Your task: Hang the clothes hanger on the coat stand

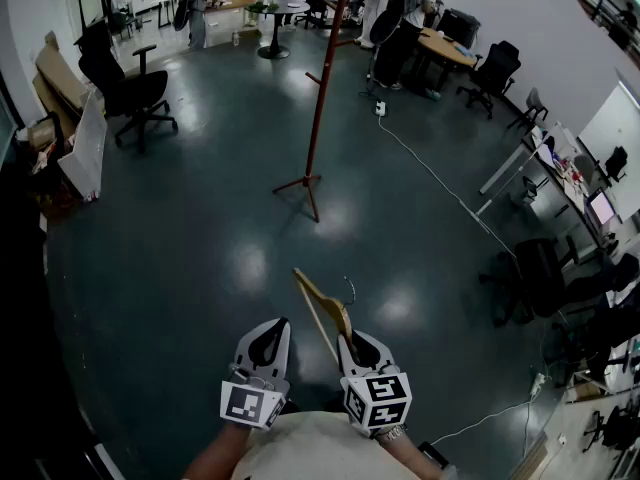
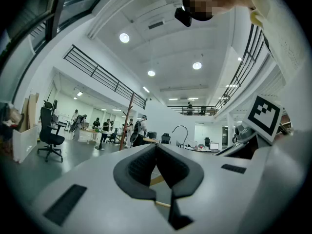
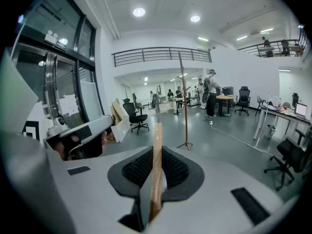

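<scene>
I am clenching my right tongs [image 1: 354,345] on the wooden clothes hanger [image 1: 321,309], holding it over the floor [image 1: 190,248], well apart from the coat stand [image 1: 322,98] ahead. My left tongs [image 1: 270,335] are pressing together empty, just beside it.

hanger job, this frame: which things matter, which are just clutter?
In the job:
- wooden hanger, clamped in the right gripper
- red-brown coat stand, upright on the floor ahead

Lying about:
- black office chair
- white floor cable
- cardboard at the left wall
- round table, far back
- left gripper, shut, empty
</scene>
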Demonstrator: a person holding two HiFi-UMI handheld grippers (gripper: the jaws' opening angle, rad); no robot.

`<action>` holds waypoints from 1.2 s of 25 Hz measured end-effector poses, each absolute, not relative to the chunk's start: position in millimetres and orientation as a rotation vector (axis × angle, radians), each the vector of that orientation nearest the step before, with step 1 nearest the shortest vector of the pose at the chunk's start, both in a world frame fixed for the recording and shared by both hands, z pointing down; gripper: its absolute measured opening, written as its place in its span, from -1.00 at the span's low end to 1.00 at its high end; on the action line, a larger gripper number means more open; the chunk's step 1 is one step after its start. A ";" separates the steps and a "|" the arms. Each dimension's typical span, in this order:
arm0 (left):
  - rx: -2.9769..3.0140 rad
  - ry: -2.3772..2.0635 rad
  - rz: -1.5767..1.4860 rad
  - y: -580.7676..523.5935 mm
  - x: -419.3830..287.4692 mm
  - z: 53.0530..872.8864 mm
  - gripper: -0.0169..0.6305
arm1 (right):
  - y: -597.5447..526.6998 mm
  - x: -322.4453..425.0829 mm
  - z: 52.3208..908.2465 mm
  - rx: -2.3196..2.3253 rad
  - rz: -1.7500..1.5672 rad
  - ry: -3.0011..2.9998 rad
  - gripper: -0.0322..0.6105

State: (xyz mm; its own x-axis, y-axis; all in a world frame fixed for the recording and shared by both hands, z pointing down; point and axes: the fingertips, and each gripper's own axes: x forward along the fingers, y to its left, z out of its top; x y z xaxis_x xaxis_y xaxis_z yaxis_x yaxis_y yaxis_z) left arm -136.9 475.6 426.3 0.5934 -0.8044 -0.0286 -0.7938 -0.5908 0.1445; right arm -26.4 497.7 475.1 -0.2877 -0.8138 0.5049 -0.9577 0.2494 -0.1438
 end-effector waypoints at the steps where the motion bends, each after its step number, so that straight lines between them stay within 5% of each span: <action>1: 2.692 -1.368 -0.157 476.6 -140.7 422.0 -0.91 | 497.1 -28.4 473.4 1.621 0.618 -2.197 -0.68; 18: 2.574 -1.440 -0.184 445.2 -153.7 442.3 -0.91 | 458.1 -0.2 486.6 1.676 0.661 -2.144 -0.68; 30: 2.578 -1.493 -0.088 337.6 -84.7 442.4 -0.91 | 339.1 59.3 497.2 1.612 0.671 -2.195 -0.68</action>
State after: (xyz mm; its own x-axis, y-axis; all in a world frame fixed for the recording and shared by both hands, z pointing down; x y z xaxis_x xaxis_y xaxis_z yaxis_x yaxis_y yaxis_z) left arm -84.7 337.6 442.4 0.4997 -0.8657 0.0301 -0.8562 -0.4884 0.1684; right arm 59.3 339.1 497.2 -0.3015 -0.7953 0.5260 -0.9534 0.2467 -0.1736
